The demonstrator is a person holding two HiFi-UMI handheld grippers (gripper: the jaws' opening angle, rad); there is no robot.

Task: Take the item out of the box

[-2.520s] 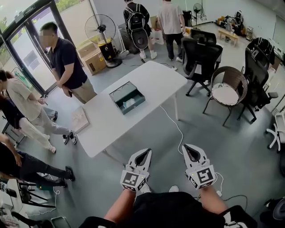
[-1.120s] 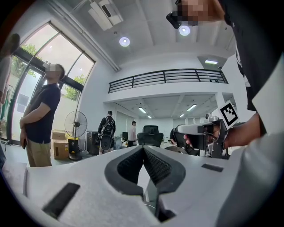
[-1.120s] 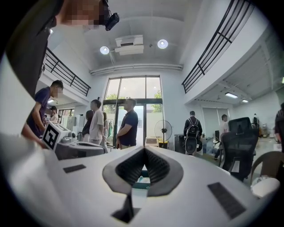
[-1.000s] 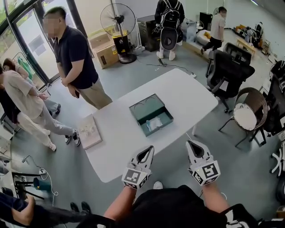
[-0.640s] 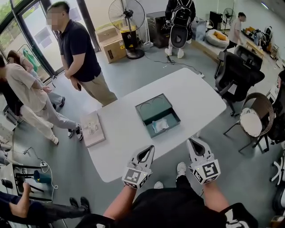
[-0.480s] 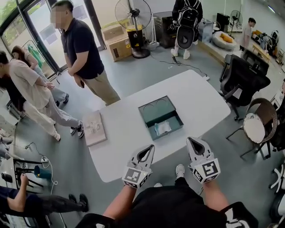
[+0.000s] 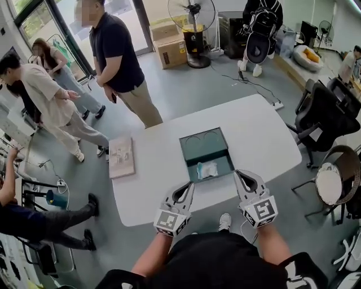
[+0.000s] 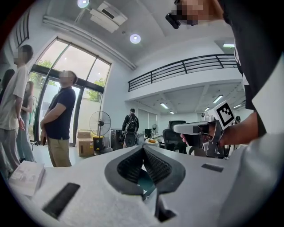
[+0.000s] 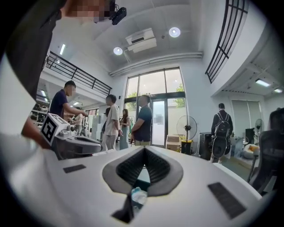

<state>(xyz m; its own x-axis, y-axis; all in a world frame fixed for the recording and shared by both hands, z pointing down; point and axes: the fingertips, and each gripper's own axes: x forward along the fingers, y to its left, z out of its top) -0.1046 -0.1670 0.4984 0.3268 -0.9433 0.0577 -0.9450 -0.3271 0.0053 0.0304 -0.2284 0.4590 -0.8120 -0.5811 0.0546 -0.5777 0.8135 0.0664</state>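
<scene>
A dark green open box [image 7: 205, 148] lies on the white table [image 7: 158, 175]. A clear plastic packet [image 7: 207, 169] rests in the box's near part. My left gripper [image 7: 188, 187] hangs over the table's near edge, left of the box, shut with nothing in it. My right gripper [image 7: 240, 174] sits just right of the box's near corner, also shut and empty. In the left gripper view, the left gripper [image 8: 143, 149] shows a sliver of the green box [image 8: 144, 182] through its jaws. In the right gripper view, the packet [image 9: 137, 195] peeks below the right gripper [image 9: 144, 150].
A flat beige box [image 7: 122, 157] lies at the table's left end. Three people stand at the far left, the nearest [image 7: 121, 62] close to the table's far corner. Office chairs [image 7: 326, 110] and a wicker chair [image 7: 337, 182] stand to the right. A fan [image 7: 192, 17] stands behind.
The table and box have come nearer and now lie right under both grippers. Both grippers stay shut and side by side.
</scene>
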